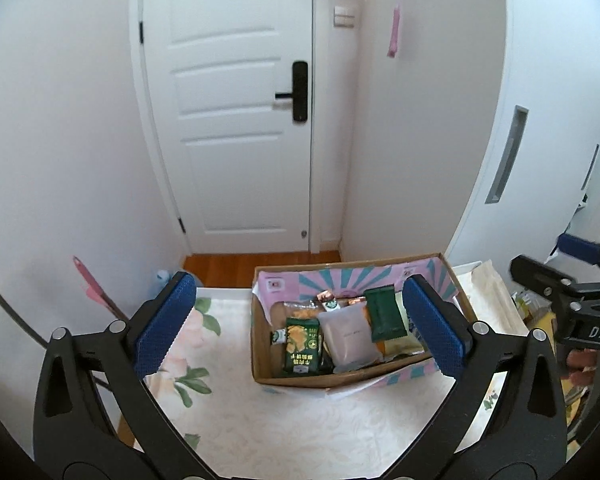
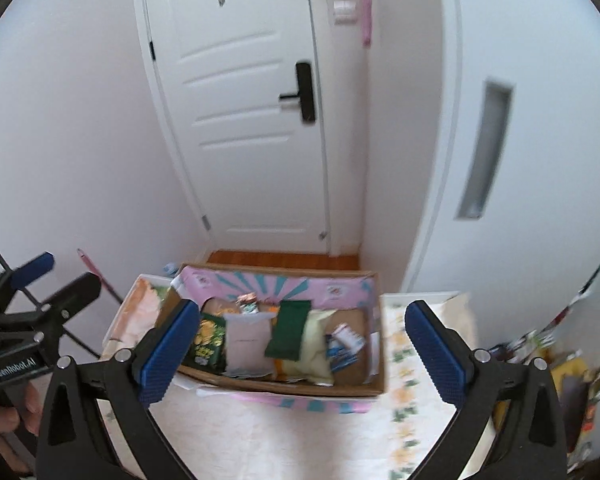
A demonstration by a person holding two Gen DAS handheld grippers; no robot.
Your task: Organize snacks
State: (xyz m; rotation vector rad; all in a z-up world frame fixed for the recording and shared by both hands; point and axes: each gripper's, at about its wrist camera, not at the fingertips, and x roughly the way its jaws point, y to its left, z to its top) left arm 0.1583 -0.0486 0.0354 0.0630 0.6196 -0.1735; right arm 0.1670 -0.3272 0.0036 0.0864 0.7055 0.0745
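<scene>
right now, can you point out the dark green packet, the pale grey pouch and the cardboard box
dark green flat packet (image 1: 386, 314), left wrist view, middle of its face
pale grey flat pouch (image 1: 350, 334), left wrist view, centre of its front
brown cardboard box (image 1: 320, 380), left wrist view, near wall

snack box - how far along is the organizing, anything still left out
Done: the cardboard box already holds several packets, including a green chip bag, a grey pouch and a dark green packet. In hand: nothing; the left gripper and right gripper are both open and empty. Left: more packets lie outside, right of the box.
</scene>
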